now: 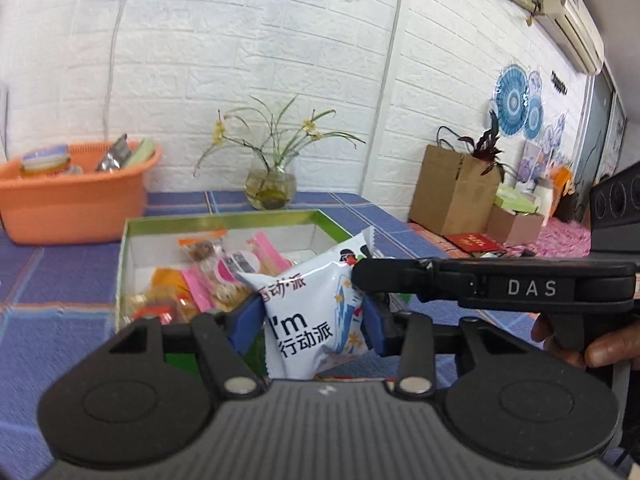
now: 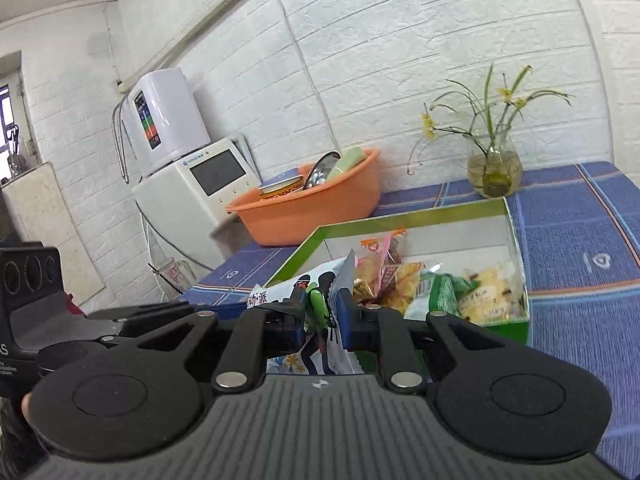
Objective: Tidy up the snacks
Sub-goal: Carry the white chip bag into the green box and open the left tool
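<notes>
2 grippers clamp 1 white snack packet (image 1: 316, 316): the left gripper (image 1: 306, 320) and right gripper (image 2: 322, 320) both pinch it just above the near edge of the green box (image 2: 404, 220). Pulling apart could tear the thin wrapper
</notes>
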A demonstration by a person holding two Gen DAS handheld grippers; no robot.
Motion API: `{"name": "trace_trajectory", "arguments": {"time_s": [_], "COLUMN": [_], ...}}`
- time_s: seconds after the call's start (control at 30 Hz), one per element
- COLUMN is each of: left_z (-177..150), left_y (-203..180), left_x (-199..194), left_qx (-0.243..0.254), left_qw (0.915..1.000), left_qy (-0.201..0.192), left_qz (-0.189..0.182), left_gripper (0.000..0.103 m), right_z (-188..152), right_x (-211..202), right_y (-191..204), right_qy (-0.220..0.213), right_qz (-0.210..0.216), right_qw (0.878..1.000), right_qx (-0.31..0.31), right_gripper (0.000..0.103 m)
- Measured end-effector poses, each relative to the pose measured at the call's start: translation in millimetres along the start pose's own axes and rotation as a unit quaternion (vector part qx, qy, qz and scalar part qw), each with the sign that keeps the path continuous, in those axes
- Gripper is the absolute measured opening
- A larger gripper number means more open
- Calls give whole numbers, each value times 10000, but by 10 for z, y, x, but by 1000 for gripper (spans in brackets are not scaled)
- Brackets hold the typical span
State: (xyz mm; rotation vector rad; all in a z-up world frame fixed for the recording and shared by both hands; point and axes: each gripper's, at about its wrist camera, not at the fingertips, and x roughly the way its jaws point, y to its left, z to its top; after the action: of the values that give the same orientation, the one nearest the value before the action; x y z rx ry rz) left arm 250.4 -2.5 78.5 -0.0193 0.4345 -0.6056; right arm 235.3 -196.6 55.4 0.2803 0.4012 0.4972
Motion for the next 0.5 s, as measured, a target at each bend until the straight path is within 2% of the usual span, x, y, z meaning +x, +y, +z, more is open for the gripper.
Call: {"name": "trace_trajectory", "arguments": {"time_s": [0.2, 0.27, 0.5], "left_z": [210, 225, 217], "left_y": [-8, -28, -24], "left_x": [193, 253, 604], "left_qx": [152, 223, 535], "left_qw": [9991, 9988, 9969], "left_qy": [-226, -247, -106], "left_qz": [315, 348, 575], "left_gripper": [28, 27, 26], "right_z": [127, 88, 6], "right_x": [149, 156, 363], "right_y": [-241, -313, -483], "right_qy": [-202, -266, -359], "right_qz": [74, 111, -91], "right_qw": [9986, 9973, 9961], "right_qx": [480, 682, 797], "right_gripper": [32, 32, 30]}}
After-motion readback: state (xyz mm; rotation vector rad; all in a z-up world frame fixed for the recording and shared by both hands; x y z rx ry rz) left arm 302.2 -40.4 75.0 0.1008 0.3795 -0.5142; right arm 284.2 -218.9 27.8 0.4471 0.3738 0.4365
